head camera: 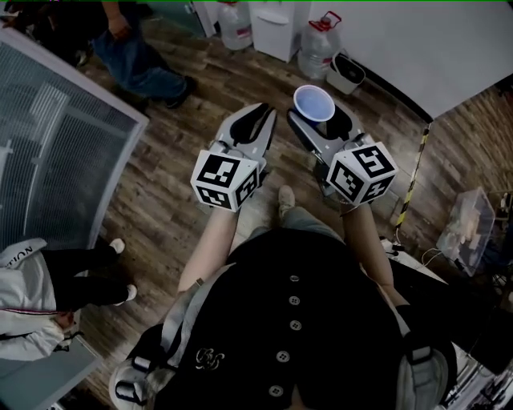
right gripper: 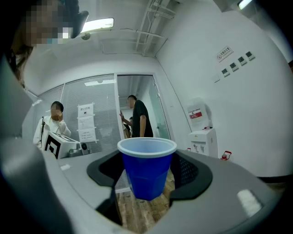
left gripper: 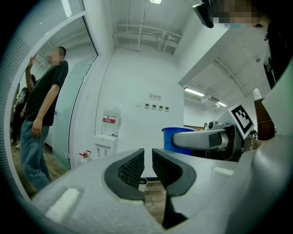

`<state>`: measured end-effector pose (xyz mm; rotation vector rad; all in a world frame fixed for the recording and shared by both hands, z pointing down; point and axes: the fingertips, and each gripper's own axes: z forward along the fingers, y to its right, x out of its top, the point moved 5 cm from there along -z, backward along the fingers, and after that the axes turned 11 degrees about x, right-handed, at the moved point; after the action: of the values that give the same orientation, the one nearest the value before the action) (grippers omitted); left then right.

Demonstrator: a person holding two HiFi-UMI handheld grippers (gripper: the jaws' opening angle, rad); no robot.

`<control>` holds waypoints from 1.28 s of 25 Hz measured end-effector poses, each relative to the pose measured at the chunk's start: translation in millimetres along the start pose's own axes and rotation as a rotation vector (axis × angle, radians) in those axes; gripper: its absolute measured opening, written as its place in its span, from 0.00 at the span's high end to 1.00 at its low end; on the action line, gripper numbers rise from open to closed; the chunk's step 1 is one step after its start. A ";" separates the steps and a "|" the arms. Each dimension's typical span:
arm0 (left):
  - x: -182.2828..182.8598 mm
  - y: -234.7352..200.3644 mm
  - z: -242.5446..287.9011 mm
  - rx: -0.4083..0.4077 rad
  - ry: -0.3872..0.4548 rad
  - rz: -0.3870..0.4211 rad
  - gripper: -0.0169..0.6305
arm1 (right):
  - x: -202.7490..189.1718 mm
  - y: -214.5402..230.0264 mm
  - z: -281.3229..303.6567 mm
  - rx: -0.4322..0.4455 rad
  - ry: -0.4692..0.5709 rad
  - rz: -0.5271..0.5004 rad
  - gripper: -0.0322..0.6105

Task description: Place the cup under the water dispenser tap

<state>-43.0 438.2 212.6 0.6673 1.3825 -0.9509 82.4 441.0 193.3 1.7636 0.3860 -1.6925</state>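
A blue plastic cup (right gripper: 147,171) with a white inside stands upright between the jaws of my right gripper (head camera: 317,114), which is shut on its sides. In the head view the cup (head camera: 313,102) shows from above, empty. My left gripper (head camera: 253,122) is held level beside it on the left, jaws nearly together with nothing between them (left gripper: 147,165). The white water dispenser (left gripper: 108,133) stands against the far wall, ahead of both grippers and well apart from them; it also shows in the right gripper view (right gripper: 202,134) and at the top of the head view (head camera: 277,26).
Large water bottles (head camera: 318,44) (head camera: 235,24) stand on the wooden floor on either side of the dispenser, with a small bin (head camera: 346,74) to its right. A person (left gripper: 41,119) stands at the left by a glass partition (head camera: 56,144). Another person (right gripper: 137,118) stands at a doorway.
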 end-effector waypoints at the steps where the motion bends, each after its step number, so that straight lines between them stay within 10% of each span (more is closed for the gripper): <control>1: 3.4 -4.2 13.8 0.001 0.002 0.003 0.90 | 5.2 12.2 7.2 0.004 0.002 -0.002 0.48; 32: 24.3 -129.5 292.0 -0.078 -0.048 -0.008 0.90 | 40.6 248.8 171.1 -0.053 0.005 0.059 0.48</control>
<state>-8.6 120.7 238.4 0.5772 1.3739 -0.9096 109.6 139.1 224.8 1.7245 0.3742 -1.6222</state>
